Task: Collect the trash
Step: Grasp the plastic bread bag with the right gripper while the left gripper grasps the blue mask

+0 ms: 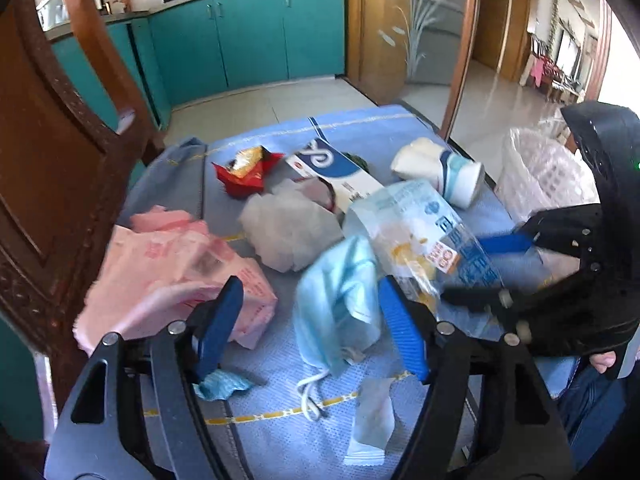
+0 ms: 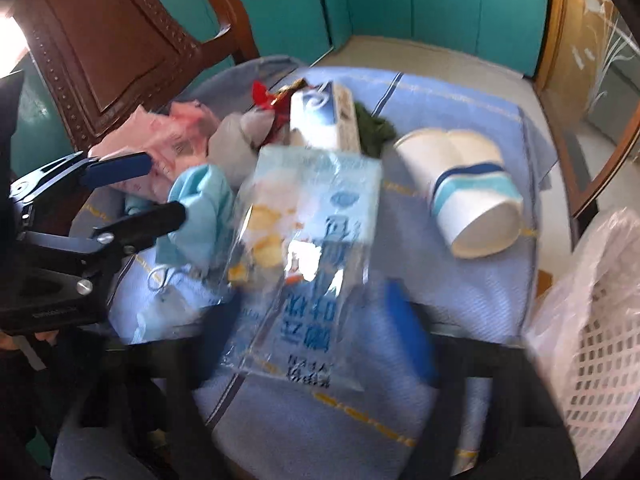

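Item: clear plastic wrapper [image 2: 304, 248] with blue print, centre of the right wrist view, lifted a little off the cloth. The right gripper [image 1: 486, 268] has its tongs drawn together on the wrapper's near edge; the pads themselves are blurred, so the bite looks shallow as far as I can judge.

Item: left gripper [image 1: 312, 328], tongs apart, nothing between them, low centre of the left wrist view, poised over a blue face mask [image 1: 340, 304].

Handling note: the film is slippery and light. Best carried slowly toward the white bin [image 2: 596, 340] at the right edge of the frame, which is lined with a clear bag, and let go only once well over the rim. The left tongs should close on the bunched middle of the mask, not its ear loops.

Surface: small table under a light blue cloth [image 1: 280, 432] with yellow stripes. Also lying there: pink plastic bag [image 1: 176, 264] at left, white crumpled bag [image 1: 288, 232], red snack packet [image 1: 244, 172], blue-and-white carton [image 1: 340, 172], stacked paper cups [image 2: 468, 196] on their side.

Room: carved wooden chair [image 1: 52, 184] at left; teal cabinets [image 1: 248, 36] along the top; pale tiled floor
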`<action>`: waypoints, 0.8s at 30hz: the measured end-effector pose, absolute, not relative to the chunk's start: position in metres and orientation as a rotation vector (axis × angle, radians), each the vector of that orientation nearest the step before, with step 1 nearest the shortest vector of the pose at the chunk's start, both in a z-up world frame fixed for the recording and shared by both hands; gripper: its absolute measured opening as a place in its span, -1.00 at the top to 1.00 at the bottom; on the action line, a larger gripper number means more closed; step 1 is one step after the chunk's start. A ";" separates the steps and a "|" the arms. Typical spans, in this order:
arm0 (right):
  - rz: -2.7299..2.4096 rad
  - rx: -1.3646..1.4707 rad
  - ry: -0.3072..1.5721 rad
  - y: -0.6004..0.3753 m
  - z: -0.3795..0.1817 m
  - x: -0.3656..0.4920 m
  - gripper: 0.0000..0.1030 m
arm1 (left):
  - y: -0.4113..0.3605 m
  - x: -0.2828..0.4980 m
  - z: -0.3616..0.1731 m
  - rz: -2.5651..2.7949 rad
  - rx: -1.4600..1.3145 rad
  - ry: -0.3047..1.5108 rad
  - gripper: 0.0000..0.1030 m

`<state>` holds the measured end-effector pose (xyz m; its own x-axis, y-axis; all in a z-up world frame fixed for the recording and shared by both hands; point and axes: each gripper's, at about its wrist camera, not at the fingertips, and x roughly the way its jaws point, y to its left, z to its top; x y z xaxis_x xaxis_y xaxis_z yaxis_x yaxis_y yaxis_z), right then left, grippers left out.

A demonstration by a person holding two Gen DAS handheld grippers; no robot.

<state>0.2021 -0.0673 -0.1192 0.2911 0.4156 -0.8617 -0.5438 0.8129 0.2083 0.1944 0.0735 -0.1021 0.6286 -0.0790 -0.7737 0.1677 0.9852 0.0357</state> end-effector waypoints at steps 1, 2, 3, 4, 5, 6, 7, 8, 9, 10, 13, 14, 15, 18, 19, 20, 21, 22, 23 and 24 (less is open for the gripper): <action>0.646 -0.127 1.104 -0.070 -0.119 0.201 0.56 | 0.072 0.195 -0.104 -0.144 0.112 0.887 -0.41; 0.646 -0.123 1.100 -0.071 -0.116 0.201 0.60 | 0.071 0.195 -0.106 -0.146 0.117 0.891 -0.41; 0.646 -0.117 1.084 -0.075 -0.111 0.201 0.64 | 0.070 0.195 -0.108 -0.146 0.122 0.894 -0.41; 0.646 -0.114 1.075 -0.077 -0.107 0.201 0.65 | 0.069 0.195 -0.110 -0.145 0.126 0.897 -0.41; 0.642 -0.111 1.059 -0.081 -0.101 0.200 0.67 | 0.069 0.195 -0.112 -0.145 0.127 0.900 -0.39; 0.629 -0.109 1.038 -0.086 -0.095 0.200 0.68 | 0.070 0.196 -0.115 -0.145 0.125 0.910 -0.30; 0.615 -0.107 1.021 -0.090 -0.090 0.199 0.68 | 0.070 0.197 -0.118 -0.145 0.122 0.920 -0.16; 0.608 -0.101 1.009 -0.095 -0.086 0.199 0.69 | 0.070 0.198 -0.121 -0.148 0.118 0.933 -0.09; 0.608 -0.085 0.999 -0.101 -0.081 0.198 0.69 | 0.070 0.200 -0.123 -0.150 0.114 0.943 0.07; 0.608 -0.076 0.997 -0.104 -0.080 0.199 0.69 | 0.070 0.201 -0.126 -0.154 0.110 0.953 0.22; 0.595 -0.081 0.995 -0.107 -0.079 0.197 0.69 | 0.067 0.201 -0.129 -0.154 0.118 0.960 0.52; 0.596 -0.089 0.995 -0.106 -0.079 0.197 0.69 | 0.065 0.200 -0.129 -0.149 0.130 0.956 0.59; 0.597 -0.097 0.994 -0.106 -0.079 0.195 0.69 | 0.064 0.199 -0.129 -0.147 0.136 0.952 0.68; 0.599 -0.111 0.987 -0.101 -0.081 0.193 0.69 | 0.062 0.194 -0.120 -0.126 0.139 0.910 0.74; 0.601 -0.111 0.985 -0.101 -0.080 0.192 0.69 | 0.063 0.191 -0.117 -0.120 0.139 0.894 0.74; 0.604 -0.111 0.983 -0.099 -0.080 0.193 0.69 | 0.063 0.188 -0.111 -0.109 0.146 0.866 0.74; 0.608 -0.115 0.977 -0.098 -0.078 0.192 0.69 | 0.063 0.183 -0.106 -0.097 0.158 0.837 0.74; 0.605 -0.120 0.973 -0.097 -0.078 0.191 0.69 | 0.064 0.181 -0.102 -0.088 0.167 0.814 0.74; 0.600 -0.126 0.970 -0.096 -0.078 0.191 0.69 | 0.064 0.177 -0.097 -0.080 0.173 0.789 0.74; 0.591 -0.136 0.969 -0.095 -0.079 0.190 0.69 | 0.065 0.176 -0.094 -0.077 0.174 0.773 0.74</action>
